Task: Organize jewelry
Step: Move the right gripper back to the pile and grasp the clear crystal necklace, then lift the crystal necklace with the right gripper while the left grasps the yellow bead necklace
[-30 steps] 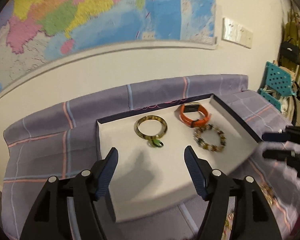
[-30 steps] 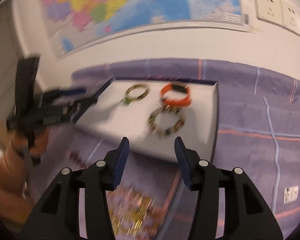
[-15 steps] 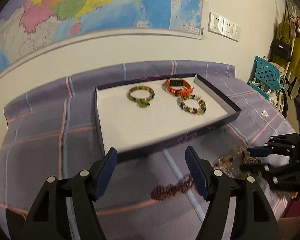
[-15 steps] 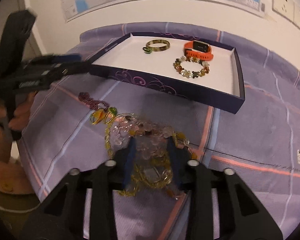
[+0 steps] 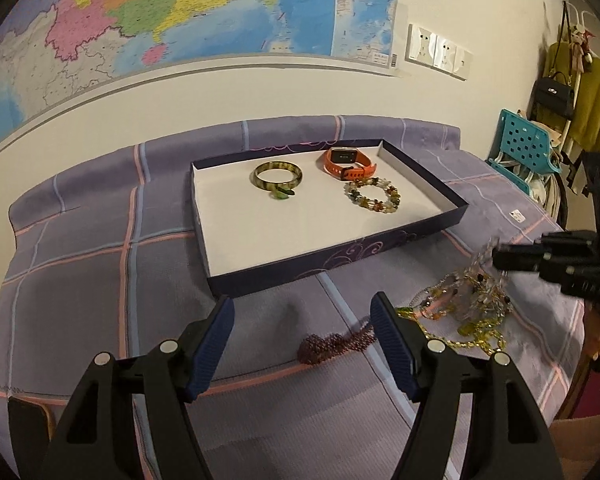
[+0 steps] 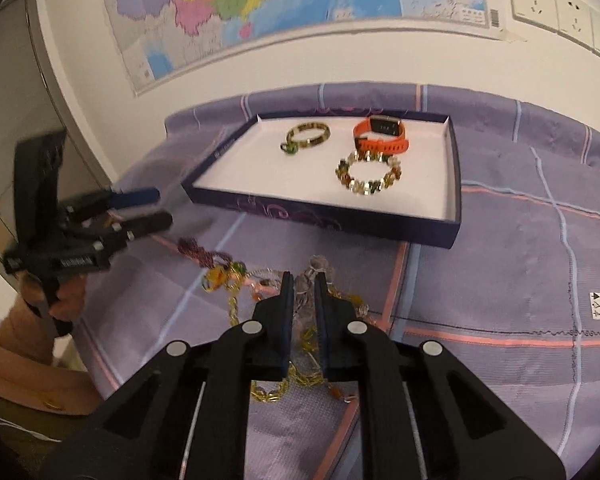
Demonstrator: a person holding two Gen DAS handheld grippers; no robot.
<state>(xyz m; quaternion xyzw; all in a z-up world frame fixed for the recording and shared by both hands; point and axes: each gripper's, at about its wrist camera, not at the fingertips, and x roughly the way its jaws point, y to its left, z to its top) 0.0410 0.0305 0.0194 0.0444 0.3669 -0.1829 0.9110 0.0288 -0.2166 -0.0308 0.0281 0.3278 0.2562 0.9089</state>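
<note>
Both pairs of tongs have dropped back from the tray since a second ago, and the right tongs, which stood apart then, have pinched together. They are now clenched on a pale, clear-beaded strand at the top of the tangled jewelry pile, which lies on the purple checked table cloth just in front of the tray's near wall. Gold chain trails from the pile back under the tongs.

Off to the left, the left tongs hang released over the cloth with nothing between the blue pads (wide apart, clearly empty). Just beyond the right pad lies a dark purple beaded bracelet, stretched out flat with its long axis running roughly left to right, one end pointing toward the pile.

Inside the shallow navy tray, white within, three pieces already sit near the far wall. A mottled green-brown bangle lies flat at the left, its small green charm pointing toward the tray's near edge. An orange watch rests on its strap with its dark face turned up and toward the wall. Just in front of it, nearly touching, a multicoloured stone bracelet lies as a flat ring.

A bright map covers the wall behind.
</note>
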